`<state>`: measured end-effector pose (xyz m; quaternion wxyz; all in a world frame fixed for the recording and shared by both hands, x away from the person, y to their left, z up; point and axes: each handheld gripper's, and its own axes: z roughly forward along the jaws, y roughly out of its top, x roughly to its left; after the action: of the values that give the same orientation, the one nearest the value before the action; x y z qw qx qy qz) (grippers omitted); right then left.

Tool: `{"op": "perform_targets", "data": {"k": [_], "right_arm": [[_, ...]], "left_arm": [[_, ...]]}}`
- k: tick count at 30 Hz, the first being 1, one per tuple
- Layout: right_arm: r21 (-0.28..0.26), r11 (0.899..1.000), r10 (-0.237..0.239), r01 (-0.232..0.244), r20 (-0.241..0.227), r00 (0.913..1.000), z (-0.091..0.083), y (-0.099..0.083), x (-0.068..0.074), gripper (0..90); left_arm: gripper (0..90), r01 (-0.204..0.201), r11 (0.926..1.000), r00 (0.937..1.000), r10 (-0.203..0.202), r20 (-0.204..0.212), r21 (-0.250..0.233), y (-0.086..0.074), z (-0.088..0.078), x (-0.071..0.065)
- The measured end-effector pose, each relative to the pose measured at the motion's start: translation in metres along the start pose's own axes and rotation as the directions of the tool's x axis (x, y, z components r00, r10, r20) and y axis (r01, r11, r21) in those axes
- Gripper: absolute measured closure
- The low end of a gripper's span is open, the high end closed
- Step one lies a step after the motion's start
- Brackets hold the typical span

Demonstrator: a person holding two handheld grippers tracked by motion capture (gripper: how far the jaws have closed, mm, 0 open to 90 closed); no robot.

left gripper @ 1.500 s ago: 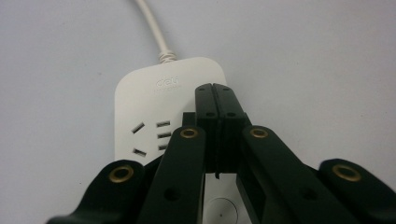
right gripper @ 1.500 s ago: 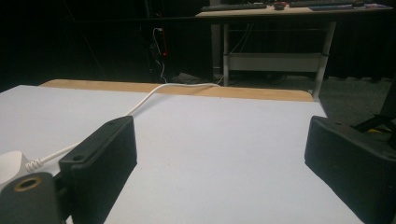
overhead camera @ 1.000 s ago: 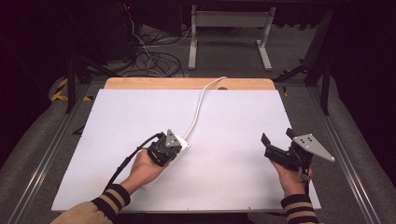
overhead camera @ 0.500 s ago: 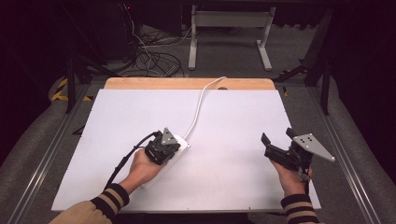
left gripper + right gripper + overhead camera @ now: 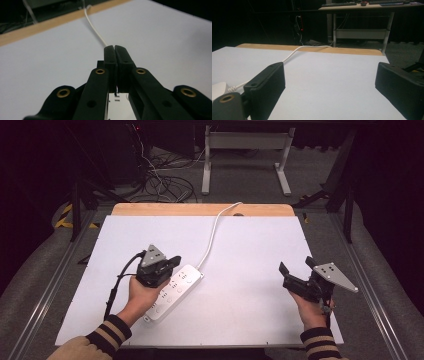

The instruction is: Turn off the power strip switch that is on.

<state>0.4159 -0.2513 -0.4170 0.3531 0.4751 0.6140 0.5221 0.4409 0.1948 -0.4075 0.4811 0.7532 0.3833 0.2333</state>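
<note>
Left tongs [image 5: 172,261]: seen in the high view over the near-left part of the desk, poised above the strip's middle; in the left gripper view the jaws are pressed flat together with nothing caught between them, so they are clenched and empty.
Strip [image 5: 175,290]: a white power strip, laid flat and diagonally on the white sheet, its near end toward the person and its far end toward the desk's centre; its middle is partly hidden under the left hand.
Cord [image 5: 214,232]: a white cord is run from the strip's far end across the sheet and over the wooden far edge, beyond which it is lost in the dark.
Desk [image 5: 250,250]: covered by a white sheet, with a bare wooden band along the far edge.
Right tongs [image 5: 290,277]: held well apart from the strip at the near-right of the desk; in the right gripper view the jaws are spread wide with only bare sheet between them, so they are released.
Handling: the strip is judged rigid, light and smooth-shelled, likely to slide on the sheet; the cord is judged soft and springy, and may drag or swing the strip.
Hold: a grip across the strip's narrow width, on its long side walls near the middle, is judged best; the socket face is best avoided.
</note>
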Motion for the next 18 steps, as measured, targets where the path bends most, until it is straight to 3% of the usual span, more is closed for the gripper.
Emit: {"op": "perform_targets", "data": {"k": [2,4,6,7,9,10,11,12,13,14,16,18], "right_arm": [[-0.002,1.0,0.002,-0.002,-0.001,1.0,0.0,0.0,0.0,9.7],[-0.003,1.0,0.004,-0.004,0.0,1.0,-0.001,0.0,0.0,9.7],[-0.007,1.0,0.006,-0.006,0.0,1.0,-0.001,0.0,0.0,9.9],[-0.008,1.0,0.007,-0.007,-0.001,1.0,-0.002,0.0,-0.001,9.9],[-0.009,1.0,0.011,-0.011,-0.002,0.9999,-0.002,0.0,-0.001,9.9],[-0.009,1.0,0.011,-0.011,-0.001,0.9999,-0.002,0.0,-0.001,9.9],[-0.01,1.0,0.01,-0.01,0.0,0.9999,-0.002,0.0,-0.001,9.9],[-0.01,1.0,0.011,-0.011,0.0,0.9999,-0.002,0.0,-0.001,9.9],[-0.011,1.0,0.012,-0.012,0.001,0.9999,-0.002,0.001,-0.001,9.9],[-0.012,1.0,0.012,-0.012,0.0,0.9999,-0.002,0.001,-0.001,9.9],[-0.013,1.0,0.01,-0.01,0.002,0.9999,-0.002,0.001,0.0,9.9],[-0.019,1.0,0.007,-0.007,0.002,1.0,-0.001,0.002,0.002,9.9]], "left_arm": [[89.6,0.021,0.9982,0.9994,-0.022,-0.026,-0.057,0.002,-0.014,0.006],[89.9,0.06,0.9912,0.9967,-0.066,-0.047,-0.117,0.002,-0.032,0.013],[90.0,0.073,0.9876,0.9949,-0.082,-0.058,-0.138,0.002,-0.039,0.015],[90.0,0.117,0.9719,0.9863,-0.138,-0.091,-0.204,0.001,-0.061,0.022],[90.0,0.139,0.9569,0.9758,-0.176,-0.129,-0.255,-0.004,-0.081,0.028],[90.0,0.139,0.9569,0.9758,-0.176,-0.129,-0.255,-0.004,-0.081,0.028],[90.0,0.15,0.9447,0.9666,-0.202,-0.157,-0.291,-0.011,-0.098,0.031],[90.0,0.154,0.9389,0.9604,-0.215,-0.177,-0.308,-0.016,-0.109,0.032],[90.0,0.161,0.9348,0.9555,-0.228,-0.187,-0.317,-0.019,-0.114,0.033],[90.0,0.161,0.9348,0.9555,-0.228,-0.187,-0.317,-0.019,-0.114,0.033],[90.0,0.177,0.9188,0.9431,-0.261,-0.206,-0.353,-0.025,-0.126,0.034],[90.0,0.165,0.9065,0.9335,-0.27,-0.235,-0.389,-0.025,-0.131,0.035]]}}
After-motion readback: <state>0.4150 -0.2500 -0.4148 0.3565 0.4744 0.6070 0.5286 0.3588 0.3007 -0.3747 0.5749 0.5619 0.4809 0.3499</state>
